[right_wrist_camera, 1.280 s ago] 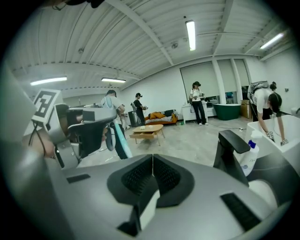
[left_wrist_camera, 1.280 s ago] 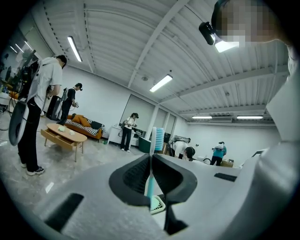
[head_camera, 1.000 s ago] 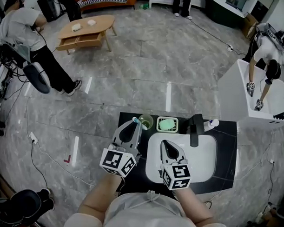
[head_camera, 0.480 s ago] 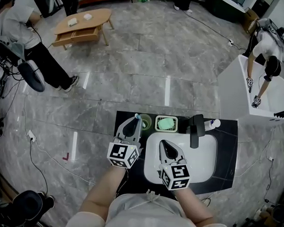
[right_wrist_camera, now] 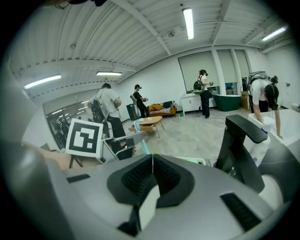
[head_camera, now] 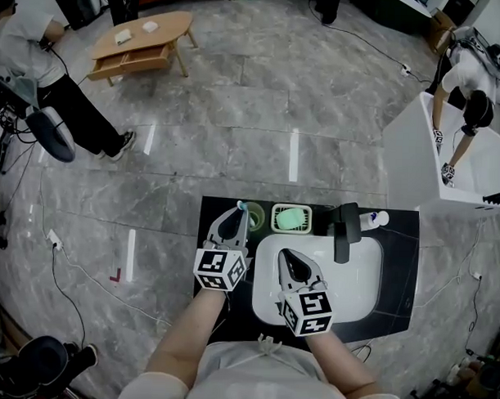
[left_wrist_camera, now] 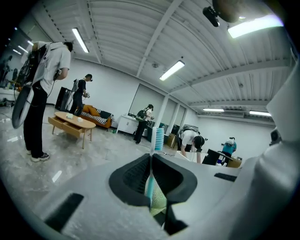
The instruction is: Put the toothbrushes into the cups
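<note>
Teal-handled toothbrush point(left_wrist_camera: 149, 185) wasn't in the green cup point(left_wrist_camera: 160, 202) yet, so I'd say roughly halfway: it was picked up, and the drop-in was left to do. Left gripper point(left_wrist_camera: 151, 157) had its jaws pinched tight on the handle, bristles up, with the cup showing right below. Right gripper point(right_wrist_camera: 152, 157) was closed on nothing over the white sink point(head_camera: 355, 282). Couldn't spot another toothbrush.

A black counter point(head_camera: 399, 269) — sunk white basin point(head_camera: 363, 282), green cup point(head_camera: 256, 220), soap tray point(head_camera: 291, 218), black tap point(head_camera: 344, 231), lying bottle point(head_camera: 373, 218).
</note>
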{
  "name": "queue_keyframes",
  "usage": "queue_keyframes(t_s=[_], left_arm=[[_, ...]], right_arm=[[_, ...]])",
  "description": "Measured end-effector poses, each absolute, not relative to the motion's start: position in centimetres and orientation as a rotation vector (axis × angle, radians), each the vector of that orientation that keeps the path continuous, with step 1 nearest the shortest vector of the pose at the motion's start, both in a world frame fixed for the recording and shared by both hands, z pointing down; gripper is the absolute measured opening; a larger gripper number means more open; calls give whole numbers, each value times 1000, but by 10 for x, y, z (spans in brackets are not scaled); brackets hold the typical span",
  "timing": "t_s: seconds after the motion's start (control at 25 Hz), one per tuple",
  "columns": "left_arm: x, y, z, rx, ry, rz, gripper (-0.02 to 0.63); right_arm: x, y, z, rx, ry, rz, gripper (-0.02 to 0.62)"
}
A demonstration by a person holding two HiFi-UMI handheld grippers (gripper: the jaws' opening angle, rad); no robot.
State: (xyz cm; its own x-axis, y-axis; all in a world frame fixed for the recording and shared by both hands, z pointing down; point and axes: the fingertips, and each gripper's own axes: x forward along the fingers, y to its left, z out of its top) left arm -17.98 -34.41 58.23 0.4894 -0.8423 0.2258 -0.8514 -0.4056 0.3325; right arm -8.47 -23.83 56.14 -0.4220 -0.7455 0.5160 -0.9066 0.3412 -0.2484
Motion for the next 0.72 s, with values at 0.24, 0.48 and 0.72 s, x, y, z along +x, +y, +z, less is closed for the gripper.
queue_keyframes(t_s=[0.24, 0.48, 0.72], left_arm=[[-189, -348, 596, 2278, -1407, 34, 32], [-194, -353, 606, 2265, -1427, 108, 32], [-194, -349, 615, 2248, -1397, 172, 103]], right_arm=[[-85, -235, 568, 1455, -2284, 751, 28], [-86, -233, 574, 1442, -2281, 765, 28], [-87, -235, 571, 1443, -2283, 755, 28]])
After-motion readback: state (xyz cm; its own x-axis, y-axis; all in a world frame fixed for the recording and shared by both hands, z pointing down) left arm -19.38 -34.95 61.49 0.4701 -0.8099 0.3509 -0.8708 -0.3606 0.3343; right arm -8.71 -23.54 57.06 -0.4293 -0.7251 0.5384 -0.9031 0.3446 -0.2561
